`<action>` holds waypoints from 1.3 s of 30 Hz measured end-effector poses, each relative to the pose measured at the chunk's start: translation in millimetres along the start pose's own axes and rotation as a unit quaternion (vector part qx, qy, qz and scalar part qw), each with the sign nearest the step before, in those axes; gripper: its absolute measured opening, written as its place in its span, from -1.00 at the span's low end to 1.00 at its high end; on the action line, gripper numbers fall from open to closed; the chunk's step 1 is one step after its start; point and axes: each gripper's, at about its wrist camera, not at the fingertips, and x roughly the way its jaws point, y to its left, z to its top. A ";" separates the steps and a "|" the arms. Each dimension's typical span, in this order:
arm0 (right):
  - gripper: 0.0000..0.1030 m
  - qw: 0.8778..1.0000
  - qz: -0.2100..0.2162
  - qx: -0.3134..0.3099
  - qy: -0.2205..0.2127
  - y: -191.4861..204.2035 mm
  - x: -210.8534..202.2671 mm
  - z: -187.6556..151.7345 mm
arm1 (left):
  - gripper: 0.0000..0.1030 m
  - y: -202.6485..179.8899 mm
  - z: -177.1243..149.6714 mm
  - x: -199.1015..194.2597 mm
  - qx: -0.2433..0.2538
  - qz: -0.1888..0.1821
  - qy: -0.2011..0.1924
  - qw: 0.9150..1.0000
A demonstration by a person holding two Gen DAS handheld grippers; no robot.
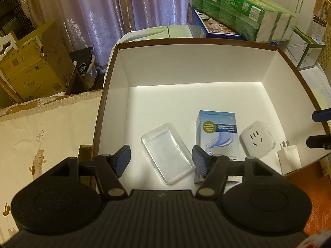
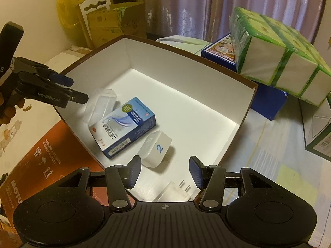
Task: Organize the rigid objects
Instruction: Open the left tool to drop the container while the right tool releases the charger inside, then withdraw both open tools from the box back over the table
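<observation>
Clear case [image 1: 168,155]: we judge it light, stiff, slick; take it across the short edges. It lies lower centre in the white box [image 1: 192,62].
Left gripper [image 1: 161,160]: wide, empty, the case between and beyond its fingertips.
Blue carton [image 1: 218,134]: right of the case.
Right gripper [image 2: 165,171]: half-open, empty, above the white charger [image 2: 174,193].

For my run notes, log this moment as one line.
left gripper: open, over clear case | right gripper: open, empty | box: case, blue carton, socket adapter, charger
</observation>
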 end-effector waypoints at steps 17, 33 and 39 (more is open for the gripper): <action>-0.04 0.998 -0.003 0.037 -0.047 7.1 -42.7 -20.6 | 0.21 -30.9 -19.1 -52.7 0.001 -0.022 -0.026 0.999; -0.03 0.992 -0.015 0.096 -0.084 16.0 -96.3 -74.7 | 0.21 -84.7 -57.0 -94.3 0.014 -0.068 -0.037 0.997; -0.03 0.989 -0.021 0.122 -0.084 17.2 -114.6 -103.9 | 0.21 -111.2 -70.0 -98.4 0.022 -0.089 -0.028 0.995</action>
